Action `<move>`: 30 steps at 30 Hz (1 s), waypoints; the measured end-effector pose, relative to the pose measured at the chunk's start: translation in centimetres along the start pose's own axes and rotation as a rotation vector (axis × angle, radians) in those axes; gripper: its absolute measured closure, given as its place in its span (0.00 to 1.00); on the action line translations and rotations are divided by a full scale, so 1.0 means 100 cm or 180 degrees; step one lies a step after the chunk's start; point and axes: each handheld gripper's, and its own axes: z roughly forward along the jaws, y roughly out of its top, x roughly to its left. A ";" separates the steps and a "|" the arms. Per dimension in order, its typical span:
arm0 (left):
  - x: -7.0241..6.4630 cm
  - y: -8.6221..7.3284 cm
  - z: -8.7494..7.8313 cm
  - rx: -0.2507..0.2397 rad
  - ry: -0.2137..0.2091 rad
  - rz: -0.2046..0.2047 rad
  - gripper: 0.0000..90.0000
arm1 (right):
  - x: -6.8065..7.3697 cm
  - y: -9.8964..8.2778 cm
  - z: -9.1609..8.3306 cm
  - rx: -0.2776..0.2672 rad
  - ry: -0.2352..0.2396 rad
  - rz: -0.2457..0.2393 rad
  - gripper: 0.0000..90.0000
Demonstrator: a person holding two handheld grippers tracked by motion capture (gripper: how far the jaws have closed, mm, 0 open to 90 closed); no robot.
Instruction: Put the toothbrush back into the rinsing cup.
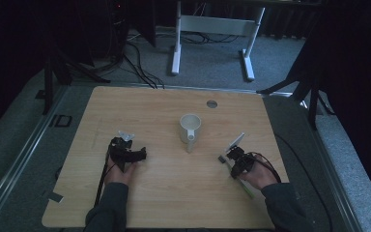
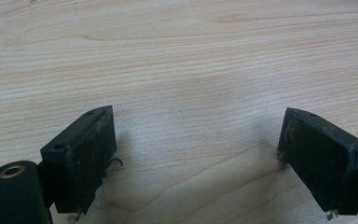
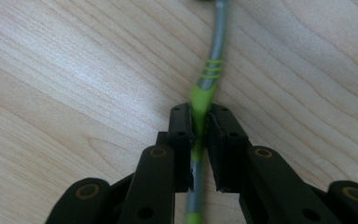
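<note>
A light wooden table with visible grain lies under the high view, and a white ceramic mug stands upright near its centre, its handle pointing toward six o'clock. A small round grey grommet is set into the tabletop at about one o'clock from the mug.

The left gripper rests low over the wood at about eight o'clock from the mug, well apart from it, held by the person's left hand in a dark sleeve. In the left gripper view its two black jaws stand wide apart with only bare wood between them; they hold nothing.

The right gripper sits at about four o'clock from the mug, near it but not touching, held by the person's right hand. In the right gripper view its jaws are pressed together on a slim grey and lime-green handled utensil, pinching it at a green section. The handle runs away toward twelve o'clock in that view, grey beyond three thin green rings, and curves out at the top edge. Whether it touches the table cannot be told. In the high view a pale, flat end of the utensil rises at one o'clock from the gripper, and a green tip pokes out at five o'clock beside the hand.
</note>
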 end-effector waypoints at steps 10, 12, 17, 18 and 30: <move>0.000 0.000 0.000 -0.0001 -0.0004 0.0007 0.13 | 0.002 -0.001 -0.008 -0.0116 0.0016 -0.0056 0.91; 0.000 0.000 0.000 -0.0002 -0.0005 0.0005 0.13 | 0.000 -0.001 -0.014 -0.0217 0.0055 -0.0017 0.91; 0.000 0.000 0.000 -0.0002 -0.0005 0.0006 0.13 | -0.006 -0.003 -0.030 -0.0521 0.0244 0.0093 0.91; 0.000 0.000 0.000 -0.0001 -0.0005 0.0006 0.13 | -0.008 -0.004 -0.034 -0.0590 0.0284 0.0123 0.91; 0.000 0.000 0.000 -0.0001 -0.0005 0.0005 0.13 | -0.023 -0.007 -0.046 -0.0983 0.0535 0.0378 0.91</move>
